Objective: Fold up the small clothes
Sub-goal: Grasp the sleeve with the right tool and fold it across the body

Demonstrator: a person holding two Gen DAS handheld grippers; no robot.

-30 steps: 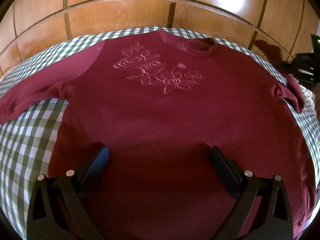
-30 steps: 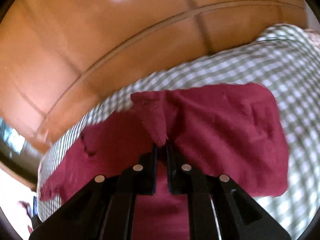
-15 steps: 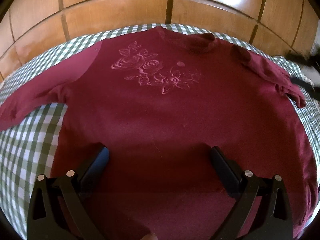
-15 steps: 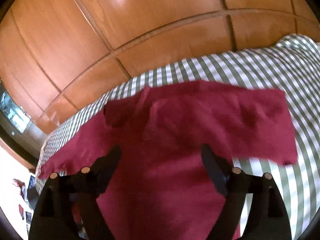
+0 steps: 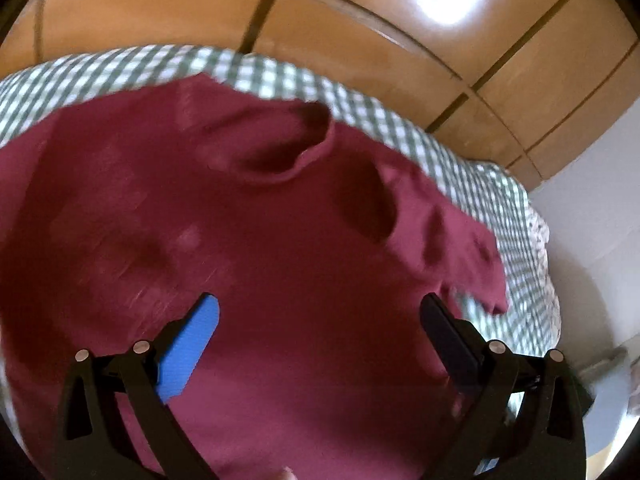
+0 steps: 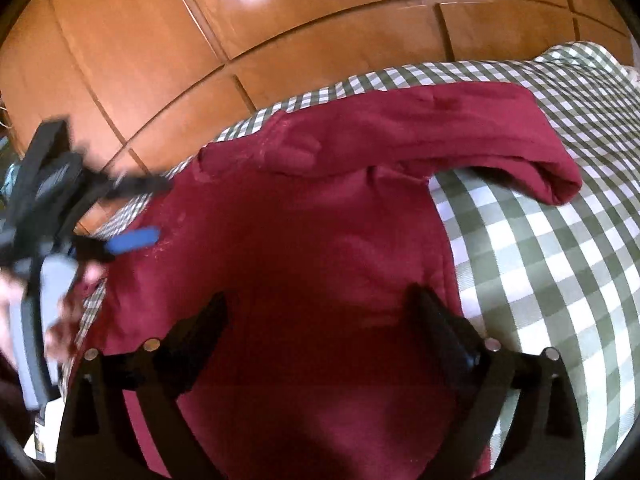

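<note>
A dark red long-sleeved top (image 5: pixel 248 240) lies spread on a green-and-white checked cloth (image 5: pixel 472 184). Its right sleeve (image 6: pixel 460 132) lies folded across near the shoulder, cuff end at the right. My left gripper (image 5: pixel 318 312) is open and empty, hovering over the body of the top below the neckline (image 5: pixel 296 148). It also shows blurred at the left of the right wrist view (image 6: pixel 132 216). My right gripper (image 6: pixel 320 304) is open and empty above the top's side, near the armpit.
A glossy wooden panelled wall (image 6: pixel 280 32) stands just behind the checked cloth (image 6: pixel 560 264). The cloth's right edge drops off beside a white wall (image 5: pixel 592 208). A hand and grey handle (image 6: pixel 36 312) are at the left of the right wrist view.
My right gripper opened and let go of the sleeve, which now lies folded on the top. My left gripper swung right and closer toward the neckline, staying open.
</note>
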